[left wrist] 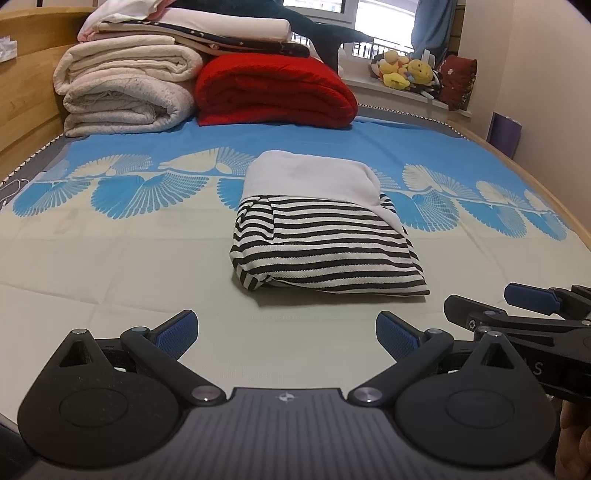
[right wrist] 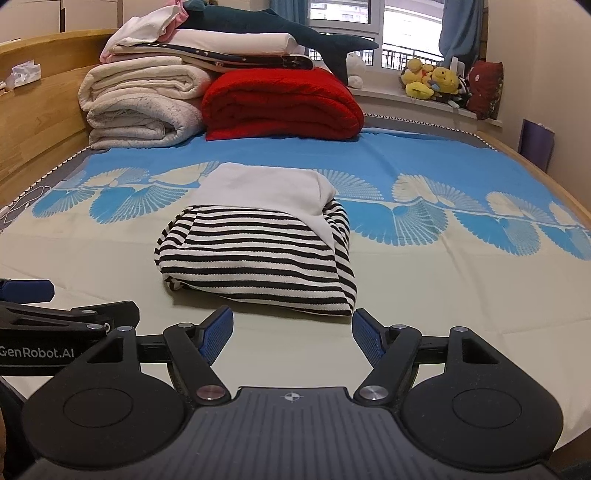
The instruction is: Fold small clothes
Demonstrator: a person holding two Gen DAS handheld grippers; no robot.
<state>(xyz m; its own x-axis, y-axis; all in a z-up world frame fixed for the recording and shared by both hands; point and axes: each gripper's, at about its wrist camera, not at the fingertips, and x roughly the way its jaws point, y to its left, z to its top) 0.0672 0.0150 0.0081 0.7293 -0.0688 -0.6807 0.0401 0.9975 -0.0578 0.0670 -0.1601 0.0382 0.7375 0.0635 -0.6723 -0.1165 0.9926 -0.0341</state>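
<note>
A small black-and-white striped garment [left wrist: 325, 251] with a plain white part on its far side lies folded into a compact rectangle on the bed sheet [left wrist: 129, 266]; it also shows in the right wrist view [right wrist: 258, 258]. My left gripper [left wrist: 286, 334] is open and empty, a short way in front of the garment's near edge. My right gripper [right wrist: 291, 332] is open and empty, its tips close to the garment's near edge. The right gripper shows at the right edge of the left wrist view [left wrist: 517, 314]; the left gripper's side [right wrist: 55, 321] shows at the left of the right wrist view.
Folded cream blankets [left wrist: 125, 92] and a red blanket [left wrist: 273, 90] are stacked at the far end of the bed, with a plush shark [right wrist: 280, 33] on top. Stuffed toys [left wrist: 406, 70] sit on the windowsill. A wooden bed frame [right wrist: 40, 110] runs along the left.
</note>
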